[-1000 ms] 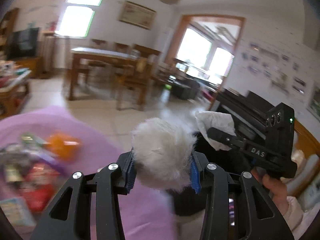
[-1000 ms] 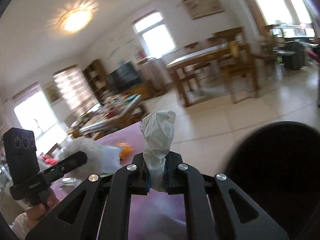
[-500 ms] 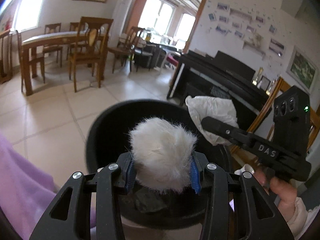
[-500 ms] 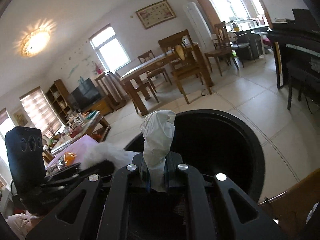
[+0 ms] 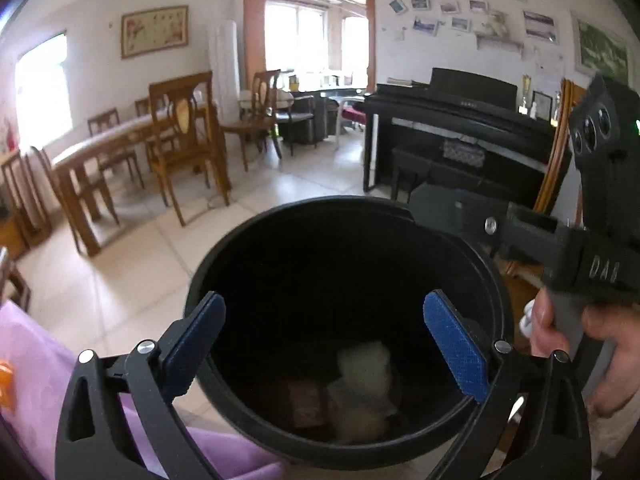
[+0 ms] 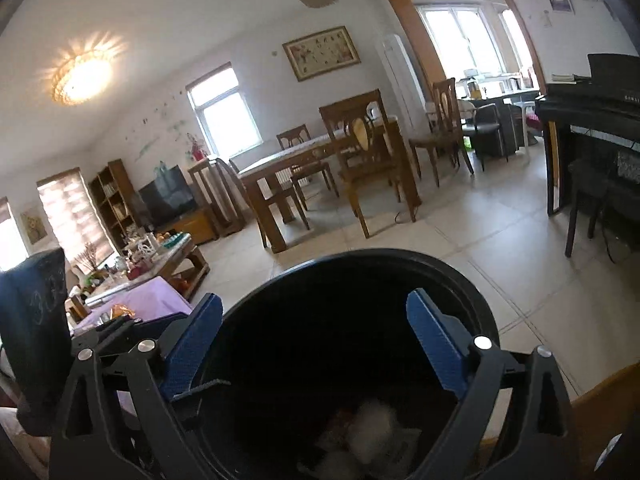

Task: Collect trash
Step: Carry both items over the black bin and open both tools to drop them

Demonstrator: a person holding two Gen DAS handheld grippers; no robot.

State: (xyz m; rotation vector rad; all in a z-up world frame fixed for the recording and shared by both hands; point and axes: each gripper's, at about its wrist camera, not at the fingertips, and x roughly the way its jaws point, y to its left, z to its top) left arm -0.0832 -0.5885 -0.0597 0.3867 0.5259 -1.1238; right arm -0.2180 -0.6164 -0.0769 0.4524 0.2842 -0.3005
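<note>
A black round bin [image 5: 320,205] stands on the tiled floor under both grippers. My left gripper [image 5: 324,300] hangs over its mouth; its jaws are opening, wide apart, with nothing between the blue pads. At the bottom of the bin lie a white fluffy ball [image 5: 366,362], pale crumpled tissue [image 5: 356,416] and a dark reddish wrapper [image 5: 306,402]. In the right wrist view my right gripper [image 6: 314,300] is above the same bin [image 6: 400,258], its jaws also opening and empty. The fluffy ball [image 6: 376,416] shows blurred below it.
A hand [image 5: 600,340] holds the right tool's handle at the bin's right. A purple cloth [image 5: 32,360] covers a surface at the left. A wooden dining table with chairs [image 5: 120,148], a black piano [image 5: 460,128] and a cluttered low table [image 6: 160,248] stand further off.
Both grippers swung from the purple-covered surface to above the bin. Both then opened: the fluffy ball left the left jaws, the tissue left the right, and both lie in the bin.
</note>
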